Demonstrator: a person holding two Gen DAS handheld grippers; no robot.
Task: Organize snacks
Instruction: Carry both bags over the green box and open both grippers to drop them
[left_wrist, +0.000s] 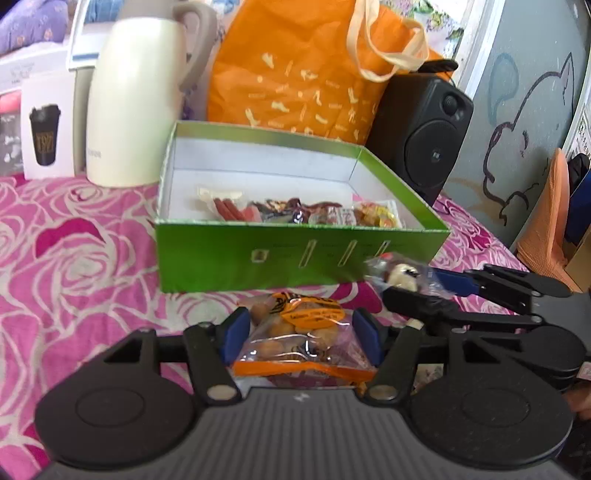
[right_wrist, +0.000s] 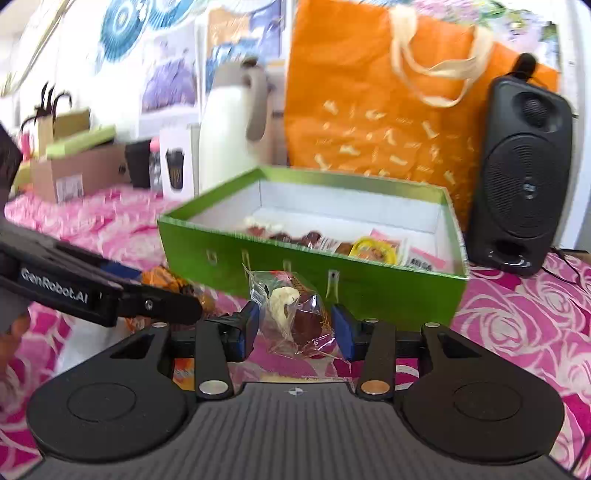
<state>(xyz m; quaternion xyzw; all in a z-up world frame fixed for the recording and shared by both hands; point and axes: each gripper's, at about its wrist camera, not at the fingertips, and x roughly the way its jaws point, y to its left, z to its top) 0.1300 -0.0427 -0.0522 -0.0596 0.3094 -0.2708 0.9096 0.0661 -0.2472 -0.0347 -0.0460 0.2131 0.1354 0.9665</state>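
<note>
Left gripper (left_wrist: 301, 338) pinching my orange-labelled nut bag (left_wrist: 295, 332) | right gripper (right_wrist: 295, 328) pinching cellophane-wrapped pastry (right_wrist: 295, 317) | both just before green box (right_wrist: 295, 273) | light, crinkly, crushable; I'd grip mid-pack, gently

One green box (left_wrist: 295, 254), two held snack packets (left_wrist: 295, 332) (right_wrist: 295, 321), one jug (left_wrist: 136, 103), one orange bag (left_wrist: 295, 66), one speaker (left_wrist: 424, 136).

The box (left_wrist: 295, 258) looks like glossy green card, matt white inside. Both snack bags (left_wrist: 299, 332) (right_wrist: 295, 321) are clear, crinkly plastic. The cloth (left_wrist: 74, 258) is printed fabric. At twelve o'clock, the tote (left_wrist: 295, 74) is perhaps non-woven cloth; the jug (left_wrist: 136, 103) is smooth, satin.
</note>
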